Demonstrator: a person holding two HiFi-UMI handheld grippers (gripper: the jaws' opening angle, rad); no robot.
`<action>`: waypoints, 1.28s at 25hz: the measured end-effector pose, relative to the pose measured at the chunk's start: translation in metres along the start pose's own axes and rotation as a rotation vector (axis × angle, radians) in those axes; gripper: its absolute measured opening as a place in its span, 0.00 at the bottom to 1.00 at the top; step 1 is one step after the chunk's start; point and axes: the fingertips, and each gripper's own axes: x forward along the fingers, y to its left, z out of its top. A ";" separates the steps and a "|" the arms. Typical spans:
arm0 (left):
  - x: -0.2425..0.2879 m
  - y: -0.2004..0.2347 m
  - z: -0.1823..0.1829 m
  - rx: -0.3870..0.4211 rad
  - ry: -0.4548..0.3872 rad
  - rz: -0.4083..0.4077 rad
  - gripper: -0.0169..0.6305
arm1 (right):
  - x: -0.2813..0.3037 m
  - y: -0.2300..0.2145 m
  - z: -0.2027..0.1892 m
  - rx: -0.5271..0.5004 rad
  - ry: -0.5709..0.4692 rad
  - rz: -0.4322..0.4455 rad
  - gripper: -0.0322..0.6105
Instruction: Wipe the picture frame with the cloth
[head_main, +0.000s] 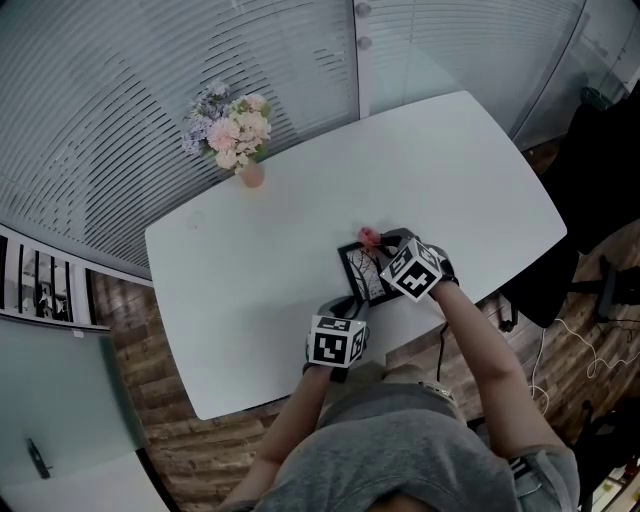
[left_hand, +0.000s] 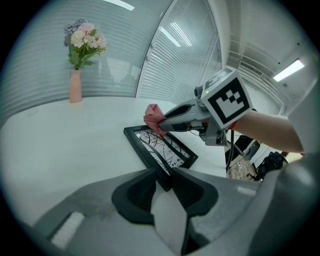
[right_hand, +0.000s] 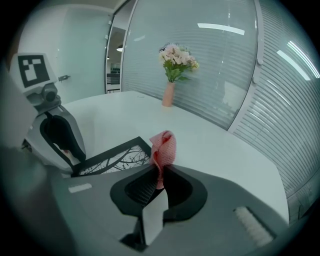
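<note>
Slip risk: left gripper (left_hand: 165, 181) nips only the near corner of the picture frame (left_hand: 160, 148) (flat on the table (head_main: 250, 270)), so pressure from the cloth (right_hand: 164, 148) pinched in right gripper (right_hand: 160, 175) at its far end could pivot it.

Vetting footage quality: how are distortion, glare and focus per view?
Head view: even light, sharp, table edges bowed. Left gripper view: fisheye, dark corners, picture frame crisp, ceiling light glaring. Right gripper view: fisheye; cloth sharp, streaks on glass wall.
</note>
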 end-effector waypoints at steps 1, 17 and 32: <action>0.000 0.000 0.000 -0.001 0.001 0.001 0.18 | 0.000 0.001 0.000 0.000 0.001 0.005 0.11; -0.001 -0.002 0.000 -0.004 -0.009 0.022 0.18 | -0.006 0.023 -0.009 -0.040 0.030 0.054 0.11; -0.001 -0.002 0.000 -0.002 -0.013 0.045 0.18 | -0.023 0.045 -0.022 -0.054 0.041 0.086 0.11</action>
